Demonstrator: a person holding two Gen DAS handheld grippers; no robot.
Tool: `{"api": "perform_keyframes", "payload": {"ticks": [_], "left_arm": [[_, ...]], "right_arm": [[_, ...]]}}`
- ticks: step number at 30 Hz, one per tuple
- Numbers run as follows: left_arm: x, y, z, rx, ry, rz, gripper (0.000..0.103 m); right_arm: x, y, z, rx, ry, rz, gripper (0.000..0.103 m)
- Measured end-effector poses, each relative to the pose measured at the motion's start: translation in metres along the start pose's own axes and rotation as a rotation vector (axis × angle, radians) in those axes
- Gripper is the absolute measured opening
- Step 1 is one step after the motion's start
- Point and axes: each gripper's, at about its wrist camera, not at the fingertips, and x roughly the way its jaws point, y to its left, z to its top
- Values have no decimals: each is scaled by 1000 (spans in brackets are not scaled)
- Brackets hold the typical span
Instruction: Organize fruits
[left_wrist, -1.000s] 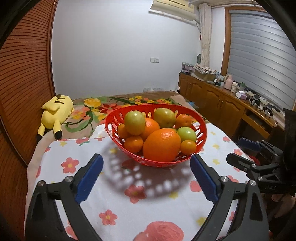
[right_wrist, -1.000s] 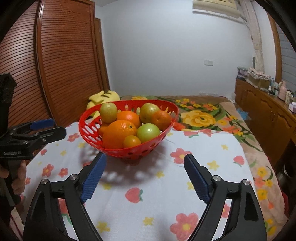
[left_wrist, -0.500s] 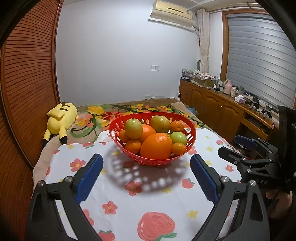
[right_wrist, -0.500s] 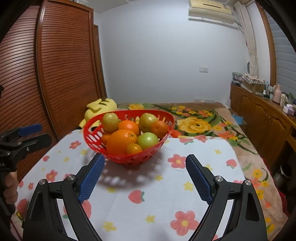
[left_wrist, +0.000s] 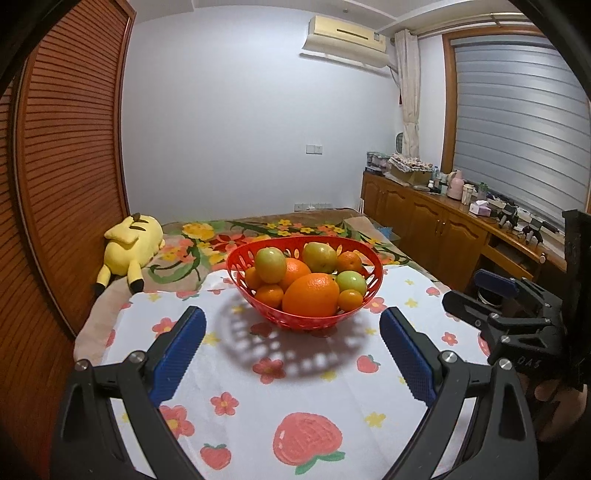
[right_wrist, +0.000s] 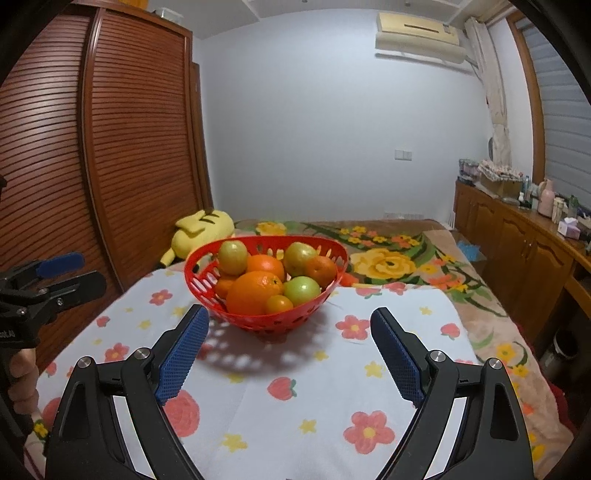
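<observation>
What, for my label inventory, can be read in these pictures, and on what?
"DAS": raised letters on the right gripper's body, partly hidden.
Letters on the left gripper: cut off at the picture's edge, unreadable.
Sticker on the air conditioner: too small to read.

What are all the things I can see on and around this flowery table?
basket: one, red, mid-table
big orange: one, front of basket
other fruit: several, green, yellowish and orange, piled in basket
tablecloth: one, white with flowers and strawberries
plush toy: one, yellow, on the floral blanket behind the table
wooden cabinet: brown, along the right wall, cluttered top
air conditioner: one, cream, high on wall
left gripper: black, blue pads, open, empty
right gripper: same, open, empty
</observation>
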Motion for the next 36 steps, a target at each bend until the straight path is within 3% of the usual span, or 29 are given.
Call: {"api": "perform_keyframes", "payload": {"ticks": [14,36], "left_arm": [[-40,-1,-15,4,-44,35,96],[-42,0,-31,-10,-21,35,96]], "right_arm": [[-41,8,-9,4,-77,-14,91],[-47,7,-15,8,-75,-16,91]]}}
